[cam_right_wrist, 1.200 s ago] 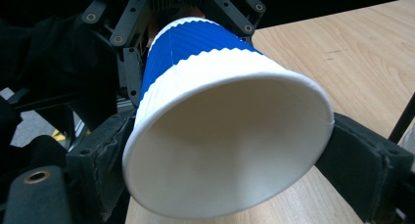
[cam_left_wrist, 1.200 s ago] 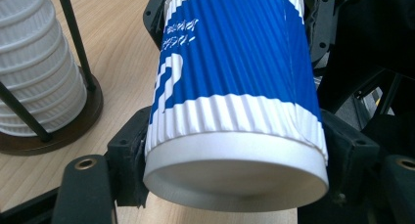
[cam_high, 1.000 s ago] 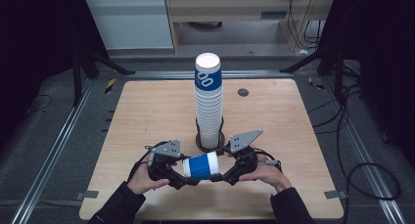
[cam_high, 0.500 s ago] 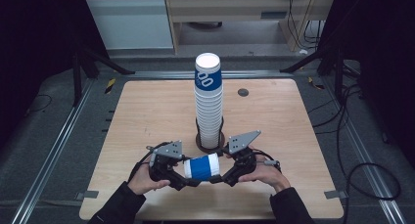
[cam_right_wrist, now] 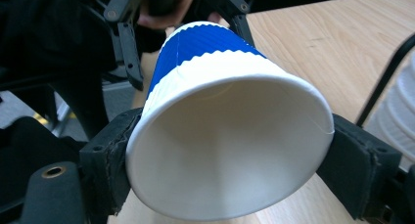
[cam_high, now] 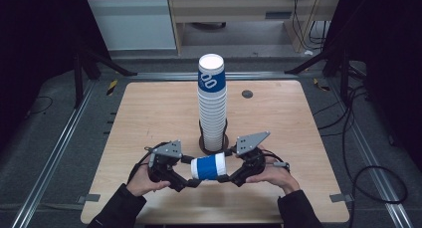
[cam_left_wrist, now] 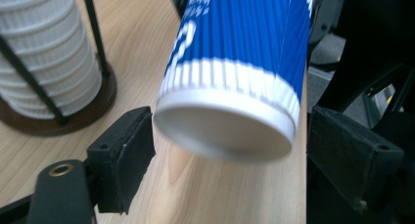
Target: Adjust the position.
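The right gripper (cam_high: 230, 177) has just been closing – its fingers (cam_right_wrist: 110, 155) clamp the blue-and-white paper cup's (cam_high: 209, 167) mouth; the left gripper (cam_high: 191, 181) fingers (cam_left_wrist: 122, 160) stand apart around its base.

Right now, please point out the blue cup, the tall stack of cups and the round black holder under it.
blue cup (cam_high: 208, 167), high view, middle of its side
stack of cups (cam_high: 212, 106), high view, mid-height
holder (cam_left_wrist: 34, 123), left gripper view, its dark round base

Tall stack of cups (cam_high: 212, 106) sits in a wire holder (cam_high: 214, 144) just past the claws. Small dark disc (cam_high: 247, 94) further back on the wooden table (cam_high: 149, 113).
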Available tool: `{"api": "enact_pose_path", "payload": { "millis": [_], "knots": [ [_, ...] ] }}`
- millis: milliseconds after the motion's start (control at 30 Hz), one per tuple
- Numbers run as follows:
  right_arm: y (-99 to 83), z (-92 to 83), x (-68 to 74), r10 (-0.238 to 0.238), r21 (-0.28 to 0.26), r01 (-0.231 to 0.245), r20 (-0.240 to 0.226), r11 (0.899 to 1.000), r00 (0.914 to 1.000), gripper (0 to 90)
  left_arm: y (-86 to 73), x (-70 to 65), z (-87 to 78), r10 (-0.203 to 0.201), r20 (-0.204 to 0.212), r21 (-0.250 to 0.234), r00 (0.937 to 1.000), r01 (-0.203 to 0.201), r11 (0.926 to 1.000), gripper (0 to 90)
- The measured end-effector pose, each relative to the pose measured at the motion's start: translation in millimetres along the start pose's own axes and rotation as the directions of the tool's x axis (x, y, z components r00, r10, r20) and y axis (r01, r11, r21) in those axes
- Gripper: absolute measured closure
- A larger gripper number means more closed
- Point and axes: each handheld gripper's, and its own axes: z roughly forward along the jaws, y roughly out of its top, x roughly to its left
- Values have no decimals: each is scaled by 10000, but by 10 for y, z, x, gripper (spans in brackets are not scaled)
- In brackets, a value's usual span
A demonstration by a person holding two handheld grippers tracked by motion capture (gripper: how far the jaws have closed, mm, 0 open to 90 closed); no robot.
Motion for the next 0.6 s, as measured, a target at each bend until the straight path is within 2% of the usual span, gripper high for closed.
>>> {"api": "enact_pose_path", "payload": {
  "millis": [33,267,433,600],
  "knots": [
    [2,-6,0,-33,93,32,57,10000,10000,172,-2,2,-4,20,-176,161,9998,-18,9999,157],
    [-17,80,-2,-244,946,215,306,9953,9992,169,-17,6,82,252,-238,1112,9994,-224,9935,134],
    [-20,236,39,-533,1679,484,252,9846,9983,167,-20,-31,193,581,-290,1781,9979,-521,9826,134],
    [11,351,99,-767,1957,764,-63,9777,9970,165,-41,-81,347,795,-115,2413,9968,-743,9676,148]
  ]
}}
